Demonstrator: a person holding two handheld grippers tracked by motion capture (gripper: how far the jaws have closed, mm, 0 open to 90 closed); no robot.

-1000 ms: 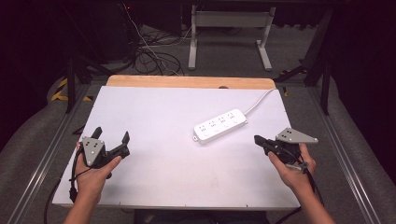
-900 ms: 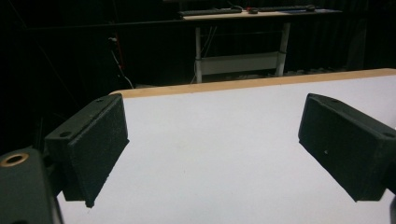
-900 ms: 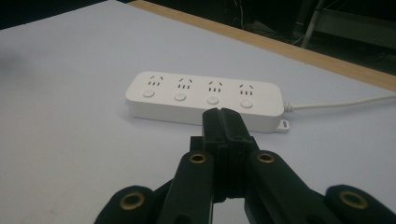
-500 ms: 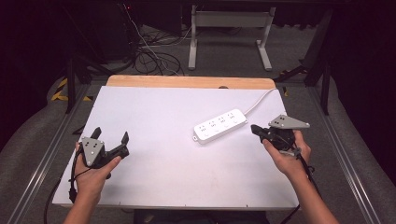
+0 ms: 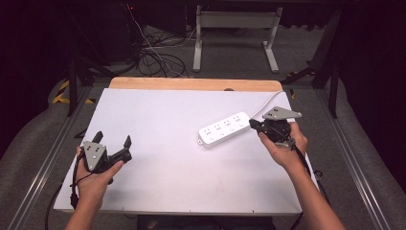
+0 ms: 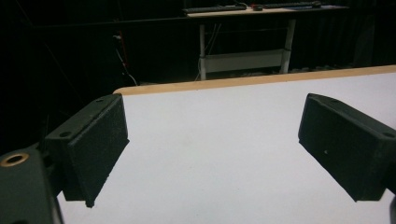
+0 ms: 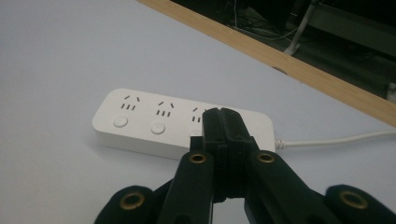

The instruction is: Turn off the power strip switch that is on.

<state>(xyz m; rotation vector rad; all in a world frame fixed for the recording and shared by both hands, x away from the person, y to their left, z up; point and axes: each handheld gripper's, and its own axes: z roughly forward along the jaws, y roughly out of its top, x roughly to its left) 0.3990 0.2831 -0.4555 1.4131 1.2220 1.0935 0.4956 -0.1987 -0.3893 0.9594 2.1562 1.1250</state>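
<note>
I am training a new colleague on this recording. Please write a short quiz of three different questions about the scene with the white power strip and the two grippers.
1. True or false: the left gripper has its jaws wide apart over bare table.
2. Which gripper is nearer the power strip? A) left B) right
3. Fill in: the right gripper has its jaws pressed ____, with nothing between them.

Key: 1 true. 2 B. 3 together; its tips point at the cable end of the strip.

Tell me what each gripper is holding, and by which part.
Nothing is held. The left gripper is open over bare table; the right gripper is shut on nothing, its tips by the power strip.
</note>
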